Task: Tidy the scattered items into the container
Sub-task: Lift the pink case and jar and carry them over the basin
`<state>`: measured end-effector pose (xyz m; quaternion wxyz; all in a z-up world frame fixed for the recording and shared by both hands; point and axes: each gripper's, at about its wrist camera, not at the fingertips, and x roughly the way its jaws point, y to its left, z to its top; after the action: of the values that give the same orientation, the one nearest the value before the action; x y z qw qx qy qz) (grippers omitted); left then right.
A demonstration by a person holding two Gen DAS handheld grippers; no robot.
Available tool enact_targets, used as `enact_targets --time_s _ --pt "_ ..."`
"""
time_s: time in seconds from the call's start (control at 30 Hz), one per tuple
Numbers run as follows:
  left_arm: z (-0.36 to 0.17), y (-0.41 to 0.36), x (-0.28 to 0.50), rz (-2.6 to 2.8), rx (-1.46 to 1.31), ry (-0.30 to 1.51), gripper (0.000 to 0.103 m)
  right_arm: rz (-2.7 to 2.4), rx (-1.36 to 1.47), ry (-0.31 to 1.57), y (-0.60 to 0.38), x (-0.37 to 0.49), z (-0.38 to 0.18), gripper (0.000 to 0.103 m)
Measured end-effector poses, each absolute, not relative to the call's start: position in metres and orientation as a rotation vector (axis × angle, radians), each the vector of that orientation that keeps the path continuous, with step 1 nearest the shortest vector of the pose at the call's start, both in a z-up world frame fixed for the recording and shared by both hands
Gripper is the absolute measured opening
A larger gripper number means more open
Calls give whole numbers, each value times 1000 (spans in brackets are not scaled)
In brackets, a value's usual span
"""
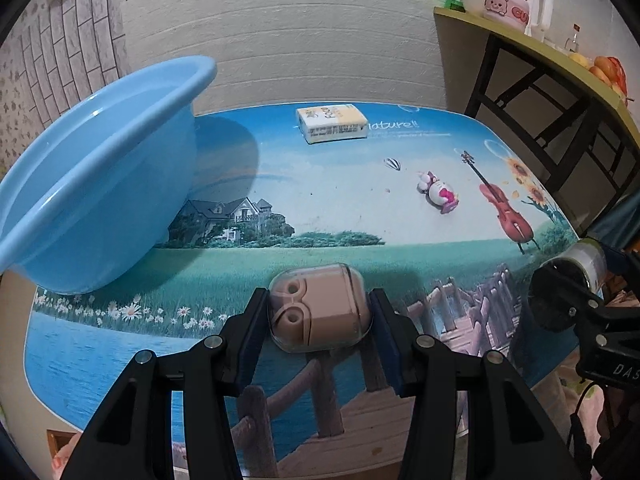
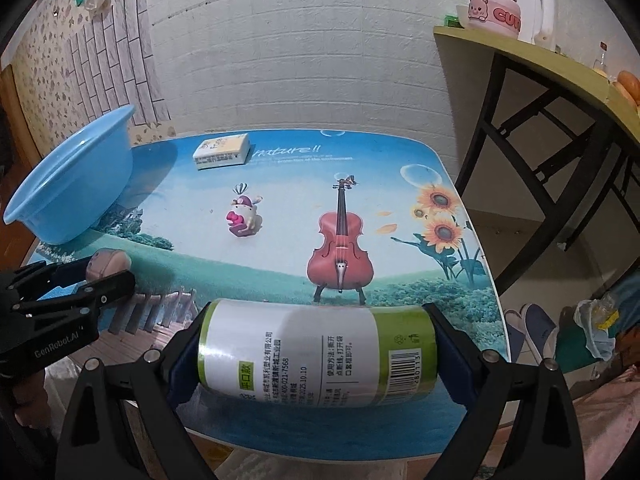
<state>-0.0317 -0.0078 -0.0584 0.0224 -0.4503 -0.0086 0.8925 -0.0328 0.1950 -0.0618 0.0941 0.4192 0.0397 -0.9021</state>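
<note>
My left gripper [image 1: 318,320] is shut on a tan earbud case in a clear cover [image 1: 318,308], held above the picture-printed table [image 1: 320,208]. From the right wrist view the same left gripper [image 2: 108,276] shows at the left with the tan case [image 2: 106,264] in it. My right gripper [image 2: 318,356] is shut on a white and green roll [image 2: 316,354] lying crosswise between the pads. In the left wrist view that roll [image 1: 568,284] shows end-on at the right. A light blue basin [image 1: 92,176] stands at the table's left. A yellow-white box [image 1: 332,123] and a pink toy figure [image 1: 438,193] lie on the table.
A second table [image 2: 540,60] with a pink cup, a white kettle and fruit stands to the right against the white brick wall. Slippers [image 2: 532,328] and a plastic bag lie on the floor at the right. The basin [image 2: 76,184] sits near the table's left edge.
</note>
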Motion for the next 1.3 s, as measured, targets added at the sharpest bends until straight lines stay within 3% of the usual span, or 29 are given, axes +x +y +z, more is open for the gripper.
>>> enact_targets --time_s 0.37,1.3 --pt "-63 -6 -28 2797 -1335 9 48 -2688 1256 209 184 -31 -73 97" --pt "-49 -6 -18 2800 -1292 -4 48 -2733 1233 172 185 -24 -59 97"
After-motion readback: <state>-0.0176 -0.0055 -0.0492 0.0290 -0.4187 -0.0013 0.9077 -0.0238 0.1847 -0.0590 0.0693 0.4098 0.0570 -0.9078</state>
